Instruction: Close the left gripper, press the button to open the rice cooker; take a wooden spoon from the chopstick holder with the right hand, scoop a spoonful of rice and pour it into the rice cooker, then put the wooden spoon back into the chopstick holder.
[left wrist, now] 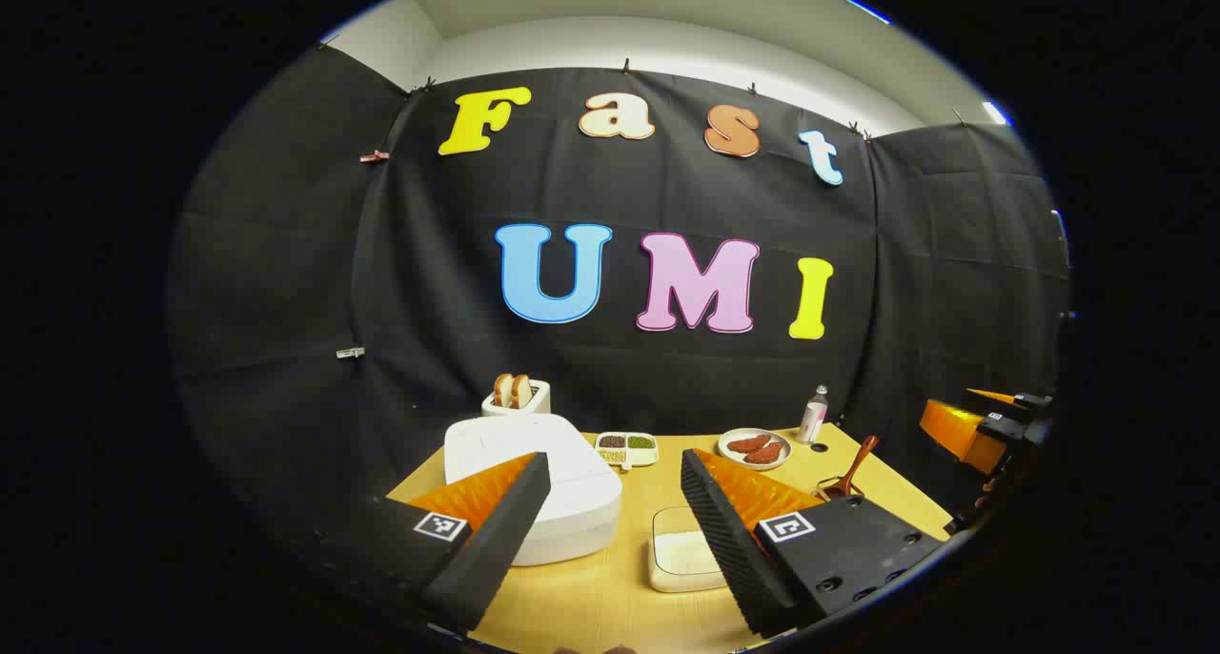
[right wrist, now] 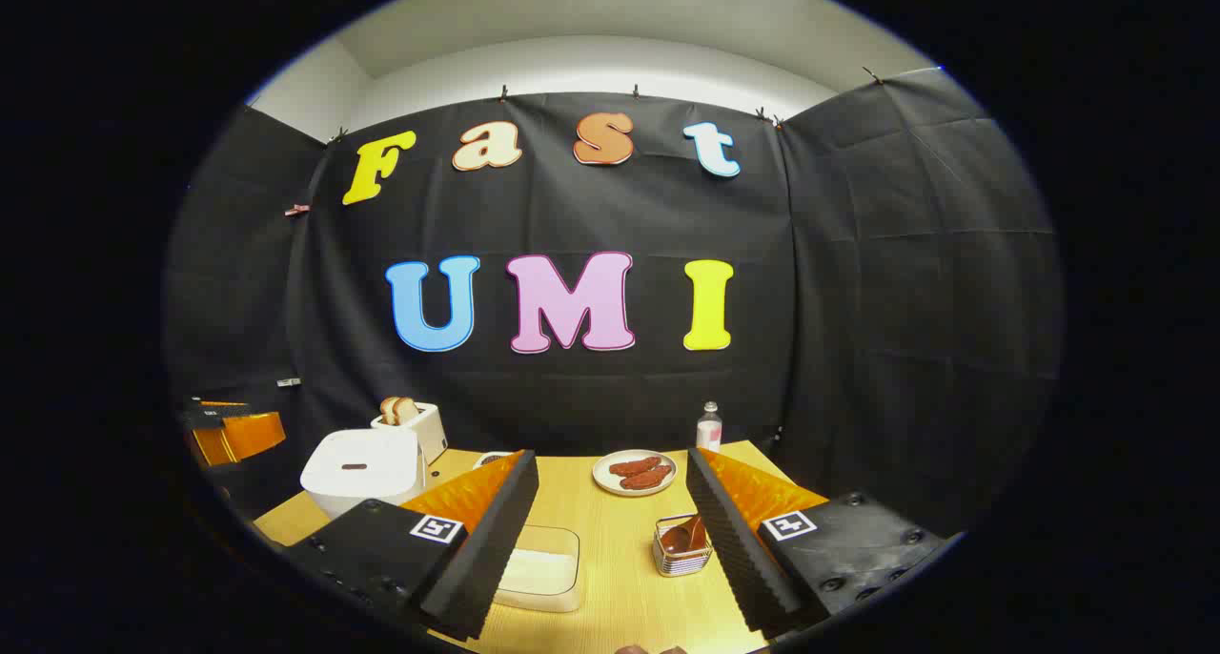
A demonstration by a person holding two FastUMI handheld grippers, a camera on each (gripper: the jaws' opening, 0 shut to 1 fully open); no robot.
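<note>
- The rice cooker [left wrist: 534,482] sits at the left side of the wooden table [left wrist: 620,606], white, with its lid down. In the right gripper view I see a small dark slot on top of the lid, which I take for the button [right wrist: 355,466].
- The left gripper [left wrist: 610,540] hangs above the near edge of the table, just in front of the cooker, with its two fingers spread wide apart and nothing between them.
- The right gripper [right wrist: 610,549] is also spread and empty. It looks toward the chopstick holder [right wrist: 682,547], where the wooden spoon [right wrist: 679,537] lies with its bowl showing.
- A shallow dish of rice [left wrist: 684,551] stands in the middle of the table, between the cooker and the holder.
- I judge that the task is at its very start: the lid is not yet opened and the spoon is untouched.
- To do the first step well, the left fingers should come fully together first, so that they make one firm tip.
- Then that tip should go straight down on the button, not on the plain lid around it, because a slanted push could slide off or shift the cooker.
- The right gripper should stay away from the lid, since it may swing up.
</note>
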